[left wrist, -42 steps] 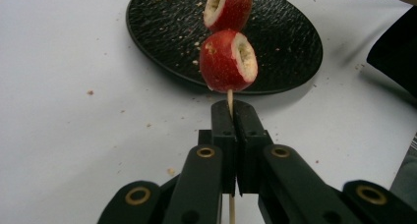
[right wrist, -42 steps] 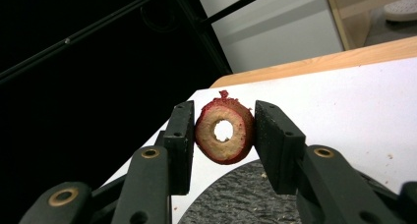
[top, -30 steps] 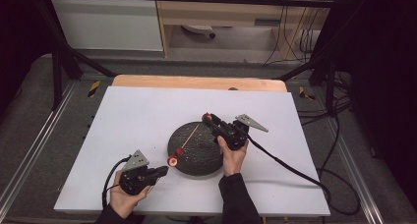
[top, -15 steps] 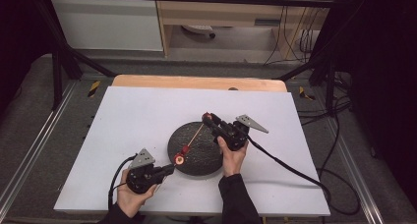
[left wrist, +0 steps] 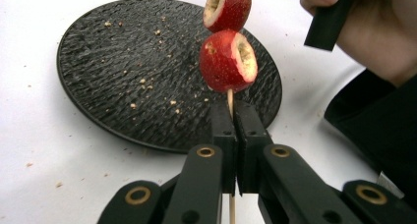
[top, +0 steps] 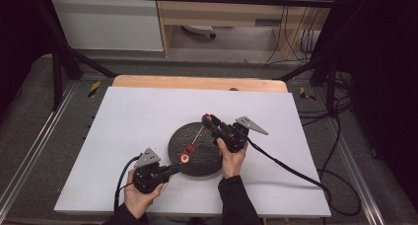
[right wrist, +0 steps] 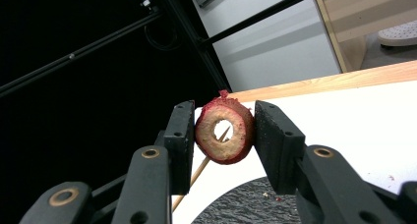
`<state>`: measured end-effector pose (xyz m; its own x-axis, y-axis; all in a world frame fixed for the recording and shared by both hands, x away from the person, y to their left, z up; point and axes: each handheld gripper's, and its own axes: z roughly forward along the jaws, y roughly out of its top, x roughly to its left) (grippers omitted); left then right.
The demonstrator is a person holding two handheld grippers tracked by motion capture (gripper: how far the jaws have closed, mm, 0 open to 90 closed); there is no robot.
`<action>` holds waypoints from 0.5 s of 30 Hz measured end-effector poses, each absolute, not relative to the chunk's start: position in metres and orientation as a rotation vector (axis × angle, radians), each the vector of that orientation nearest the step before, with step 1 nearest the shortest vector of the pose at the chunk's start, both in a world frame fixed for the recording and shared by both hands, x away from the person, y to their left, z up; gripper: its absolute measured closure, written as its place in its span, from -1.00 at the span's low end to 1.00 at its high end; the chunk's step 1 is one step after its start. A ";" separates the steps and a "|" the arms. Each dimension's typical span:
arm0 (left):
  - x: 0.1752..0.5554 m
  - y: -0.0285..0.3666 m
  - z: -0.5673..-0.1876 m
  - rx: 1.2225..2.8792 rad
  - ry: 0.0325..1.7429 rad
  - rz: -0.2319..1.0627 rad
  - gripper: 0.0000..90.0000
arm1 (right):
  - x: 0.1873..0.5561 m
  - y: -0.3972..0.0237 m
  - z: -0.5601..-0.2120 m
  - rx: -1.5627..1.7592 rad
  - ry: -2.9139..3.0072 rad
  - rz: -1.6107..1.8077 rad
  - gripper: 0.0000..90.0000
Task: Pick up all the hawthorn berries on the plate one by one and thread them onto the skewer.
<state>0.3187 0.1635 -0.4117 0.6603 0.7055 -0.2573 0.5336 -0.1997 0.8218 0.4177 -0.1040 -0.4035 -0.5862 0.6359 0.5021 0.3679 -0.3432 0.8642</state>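
The left gripper (top: 170,169) sits low at the near edge of the white worktop (top: 128,116), its fingers (left wrist: 222,130) clamped together on the lower end of a thin wooden skewer (left wrist: 229,98). In the left gripper view the stick rises from between the pads and runs through a red hollowed fruit (left wrist: 227,61), with a second like it (left wrist: 226,7) just above. Both hang over the dark round plate (left wrist: 123,76), which carries scattered crumbs.

The right gripper (top: 209,121) reaches in over the plate's far side. Its fingers (right wrist: 181,135) are clamped on a third fruit piece (right wrist: 224,131) (a ring with a pale cut face and a hole through the middle), one pad on each side of it. The skewer's tip shows inside that hole in the right gripper view, so the stick spans from one gripper to the other above the plate, slanting up and away in the high view.

The plate lies near the middle of the worktop, a little toward the person.
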 end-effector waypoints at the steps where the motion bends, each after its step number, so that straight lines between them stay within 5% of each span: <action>1: 0.319 0.162 -0.411 1.866 0.980 0.220 0.96 | 0.418 -0.104 -0.404 1.315 1.673 2.038 0.37; 15: 0.323 0.154 -0.408 1.836 1.004 0.269 0.96 | 0.415 -0.098 -0.412 1.343 1.713 2.043 0.38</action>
<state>0.3230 0.1543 -0.4077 0.6326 0.7361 -0.2407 0.5172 -0.1702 0.8388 0.4148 -0.0984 -0.4120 -0.5852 0.6198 0.5229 0.4066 -0.3336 0.8505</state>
